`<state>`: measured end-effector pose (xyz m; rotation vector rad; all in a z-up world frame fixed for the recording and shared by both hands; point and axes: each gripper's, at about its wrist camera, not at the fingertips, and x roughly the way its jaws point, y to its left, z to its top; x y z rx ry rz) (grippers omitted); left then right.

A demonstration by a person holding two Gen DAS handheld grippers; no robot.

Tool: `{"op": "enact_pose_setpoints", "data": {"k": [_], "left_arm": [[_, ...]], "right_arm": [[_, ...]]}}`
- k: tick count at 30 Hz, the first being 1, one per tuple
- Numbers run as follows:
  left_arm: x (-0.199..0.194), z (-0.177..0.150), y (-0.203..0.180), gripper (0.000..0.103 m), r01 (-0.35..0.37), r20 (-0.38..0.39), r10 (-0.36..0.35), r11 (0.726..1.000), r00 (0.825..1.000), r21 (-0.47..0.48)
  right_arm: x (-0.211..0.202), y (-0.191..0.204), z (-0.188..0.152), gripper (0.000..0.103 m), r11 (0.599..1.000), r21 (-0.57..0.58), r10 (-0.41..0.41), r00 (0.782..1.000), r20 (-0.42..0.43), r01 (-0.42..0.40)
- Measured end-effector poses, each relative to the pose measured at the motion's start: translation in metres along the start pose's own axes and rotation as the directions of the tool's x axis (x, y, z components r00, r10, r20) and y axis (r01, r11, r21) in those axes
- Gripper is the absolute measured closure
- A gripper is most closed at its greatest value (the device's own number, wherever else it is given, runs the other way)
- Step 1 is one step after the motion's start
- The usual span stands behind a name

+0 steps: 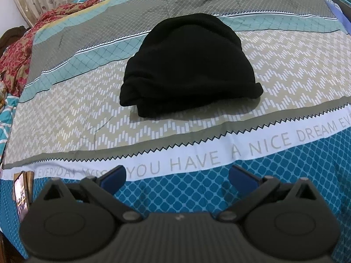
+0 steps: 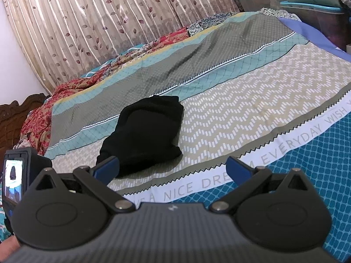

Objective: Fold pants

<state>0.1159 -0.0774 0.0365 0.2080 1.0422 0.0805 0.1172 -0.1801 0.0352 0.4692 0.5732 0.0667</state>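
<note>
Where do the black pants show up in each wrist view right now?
Left wrist: black pants, folded bundle, centre of frame, beyond the open left gripper.
Right wrist: black pants, left of centre, just past the open right gripper.
Shared landmark: the white band reading NICE on the bedsheet.

Folded black pants point(image 1: 188, 65) on patterned bed point(image 1: 274, 76)

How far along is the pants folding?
It looks done: the black fabric pants lie as a compact folded bundle on the patterned bedsheet. Nothing is in hand; the left gripper and right gripper are open and clear of it. Little seems left.
</note>
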Motion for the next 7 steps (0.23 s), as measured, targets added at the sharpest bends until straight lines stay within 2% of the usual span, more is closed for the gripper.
{"op": "enact_pose_setpoints", "data": {"k": [7], "left_arm": [[0.0014, 0.0000, 0.0004, 0.000, 0.030, 0.017, -0.030, 1.000, 0.999, 0.007]], "right_arm": [[0.0055, 0.0033, -0.0005, 0.000, 1.000, -0.011, -0.006, 1.000, -0.009, 0.006]]}}
